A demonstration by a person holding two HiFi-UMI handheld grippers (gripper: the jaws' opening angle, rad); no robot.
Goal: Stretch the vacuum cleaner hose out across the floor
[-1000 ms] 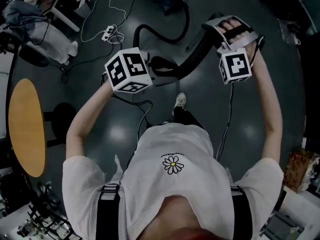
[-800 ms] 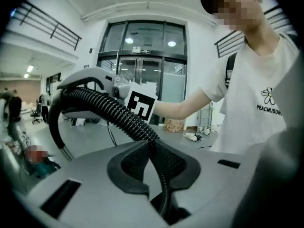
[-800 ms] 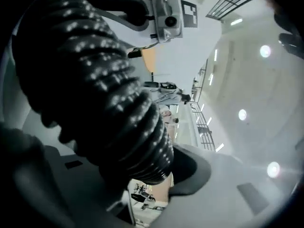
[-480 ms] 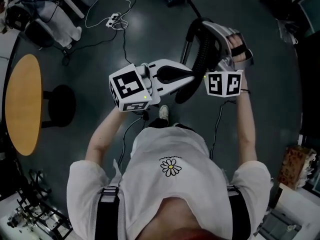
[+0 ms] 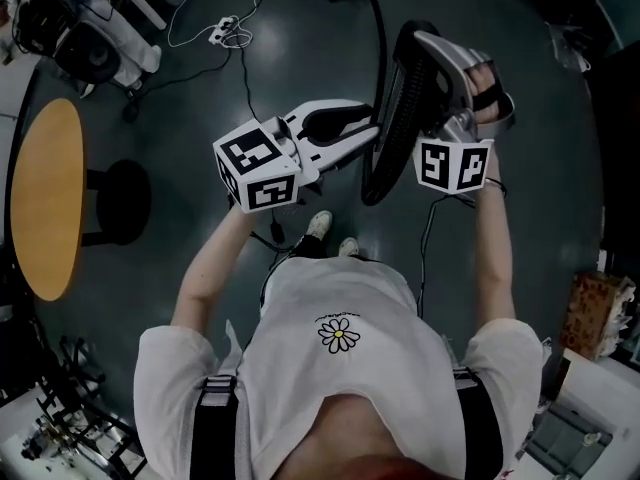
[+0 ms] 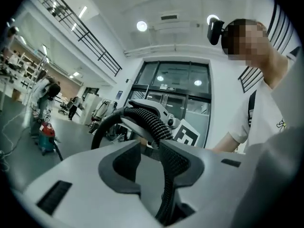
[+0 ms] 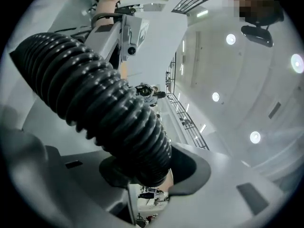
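Firstly, hose (image 5: 393, 118): black, ribbed, one length. It was held up off the floor (image 5: 560, 168) in front of the person's chest and ran almost upright across the head view, bending over at its far end.

Right claw (image 5: 420, 48): closed tight on the hose near that far bend. The right gripper view showed the ribbed hose (image 7: 104, 103) filling the space between the pads of the claw (image 7: 152, 175), with both jaws pressed to it.

Left claw (image 5: 372, 131): pointed sideways at the hose, tips just beside it lower down. Its jaws had just been opening. The left gripper view showed a narrow gap at the claw (image 6: 149, 144), with the hose (image 6: 147, 118) arching just past the tips and neither pad pressing on it.

Floor items, head view:
- round yellow-topped counter (image 5: 45, 198), far left
- black stool (image 5: 120, 203), just beside the counter
- white power strip (image 5: 222, 33) with loose cable, upper left
- person's two shoes (image 5: 320, 223), directly below the hose

Floor item, left gripper view: red-topped canister (image 6: 46, 132), standing well away at the left.
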